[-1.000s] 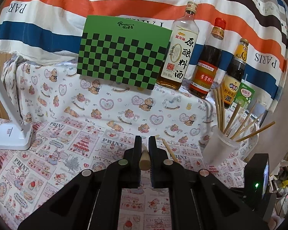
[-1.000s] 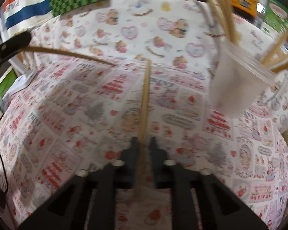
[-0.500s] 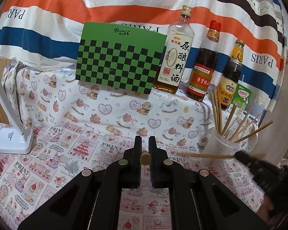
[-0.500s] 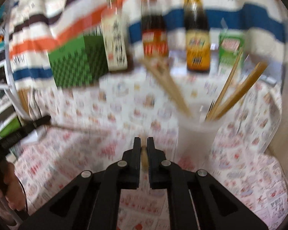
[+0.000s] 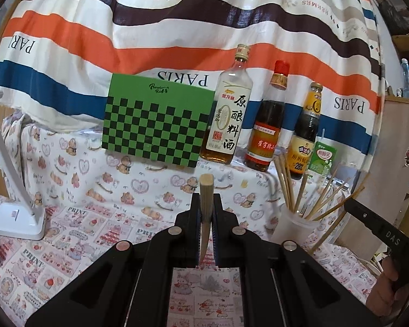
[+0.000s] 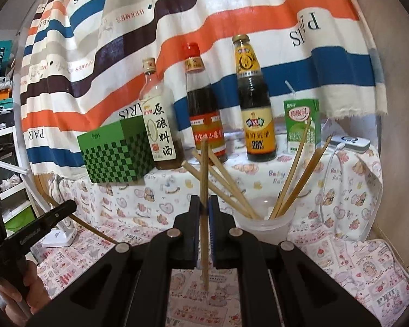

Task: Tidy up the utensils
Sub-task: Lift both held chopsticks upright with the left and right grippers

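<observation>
Wooden chopsticks are what we find in both grippers. The left gripper (image 5: 206, 204) has its jaws closed almost fully on one chopstick (image 5: 206, 190), which stands nearly upright between the pads; its blunt end rises just above the jaw tips and the thin end runs down behind them. The right gripper (image 6: 204, 207) is likewise clamped tight on a second chopstick (image 6: 204, 169), which is also near upright, reaching well above the jaw tips and passing down below them.

From the right wrist view, we note a frosted cup (image 6: 264, 218) just right of the jaws and slightly beyond them, holding several chopsticks that lean out to both sides. Two of these lean leftward and cross behind the held chopstick. In the left wrist view the same cup (image 5: 291, 226) sits well to the right of the jaws, and the right gripper's black body (image 5: 379, 234) comes in from the right edge beside it, with a hand (image 5: 387, 291) below.

Beyond the jaws of both grippers, on a raised shelf under a bear-print cloth (image 5: 81, 163), we record a green checked box (image 5: 155, 125), three bottles (image 5: 229, 114) and a small green carton (image 5: 323, 160). A white lamp base (image 5: 19, 220) stands far left of the left jaws. A striped cloth (image 5: 122, 41) hangs behind everything.

In the right wrist view, the left gripper (image 6: 65, 208) appears low at the left with its chopstick slanting down toward the printed tablecloth (image 6: 354, 259).
</observation>
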